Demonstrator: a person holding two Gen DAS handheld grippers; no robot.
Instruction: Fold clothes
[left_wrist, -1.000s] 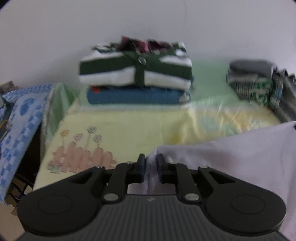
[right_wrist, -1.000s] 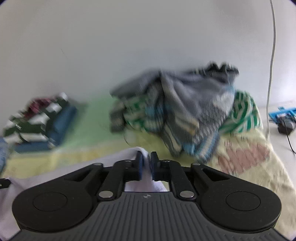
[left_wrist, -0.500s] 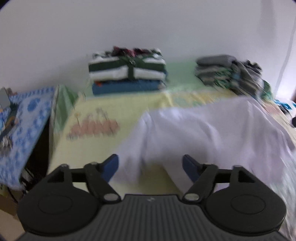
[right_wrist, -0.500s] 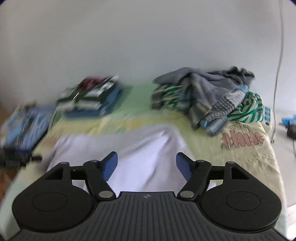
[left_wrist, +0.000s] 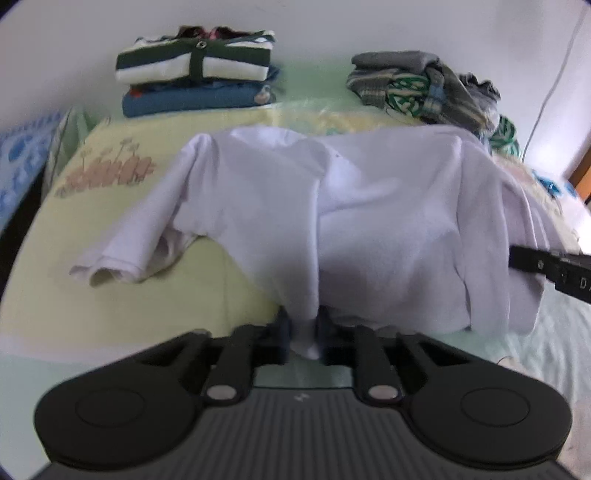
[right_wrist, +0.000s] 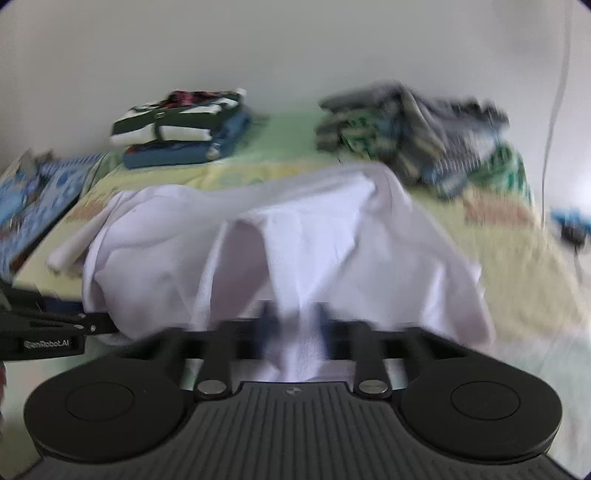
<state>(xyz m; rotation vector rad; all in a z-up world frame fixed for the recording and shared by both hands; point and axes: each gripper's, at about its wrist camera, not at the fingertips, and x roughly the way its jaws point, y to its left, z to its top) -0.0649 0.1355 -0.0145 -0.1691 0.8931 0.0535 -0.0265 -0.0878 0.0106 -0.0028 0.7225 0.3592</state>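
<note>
White T-shirt (left_wrist: 332, 206) spread rumpled on the bed, hem lifted

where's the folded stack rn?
The neat stack of folded clothes, green-and-white striped on top, sits far left on the bed by the wall, left of the unfolded striped pile, beyond the white shirt.

bare bedspread (left_wrist: 122, 280) left, stacks (left_wrist: 195, 86) behind (far)

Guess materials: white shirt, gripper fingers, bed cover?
White shirt: soft matte knit, likely cotton; drapes in loose folds. Left gripper fingers: dark hard plastic by the look, with bluish, perhaps rubbery, pads. Bed cover: matte printed woven fabric, probably cotton.
</note>
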